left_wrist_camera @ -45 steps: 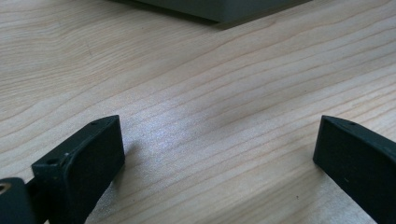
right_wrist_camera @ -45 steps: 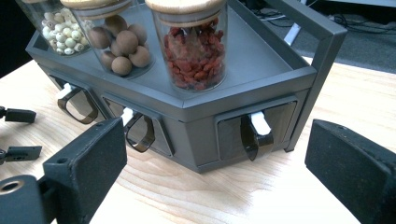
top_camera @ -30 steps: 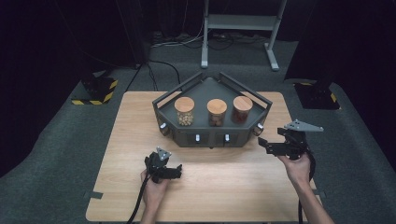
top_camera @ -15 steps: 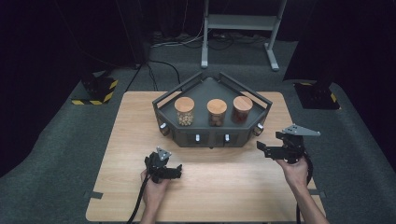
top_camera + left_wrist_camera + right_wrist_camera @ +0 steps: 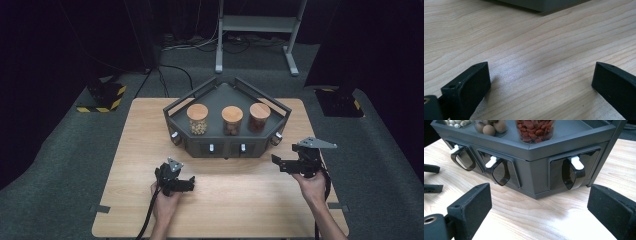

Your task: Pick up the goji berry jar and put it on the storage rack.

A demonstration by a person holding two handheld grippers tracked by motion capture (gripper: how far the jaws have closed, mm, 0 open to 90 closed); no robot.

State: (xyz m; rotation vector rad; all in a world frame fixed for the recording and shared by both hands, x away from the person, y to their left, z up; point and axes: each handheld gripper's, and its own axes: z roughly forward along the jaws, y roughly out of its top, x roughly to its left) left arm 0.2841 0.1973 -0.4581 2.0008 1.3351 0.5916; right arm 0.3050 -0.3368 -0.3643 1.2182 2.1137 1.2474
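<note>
- Two hand-held grippers: left hand-held gripper rests released over the bare surface.
- Right hand-held gripper, jaws apart, faces the dispenser's corner drawer, grasping nothing.

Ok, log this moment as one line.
left claw: open, empty, low over table | right claw: open, empty, facing rack drawer handle | jars: on rack, untouched
</note>
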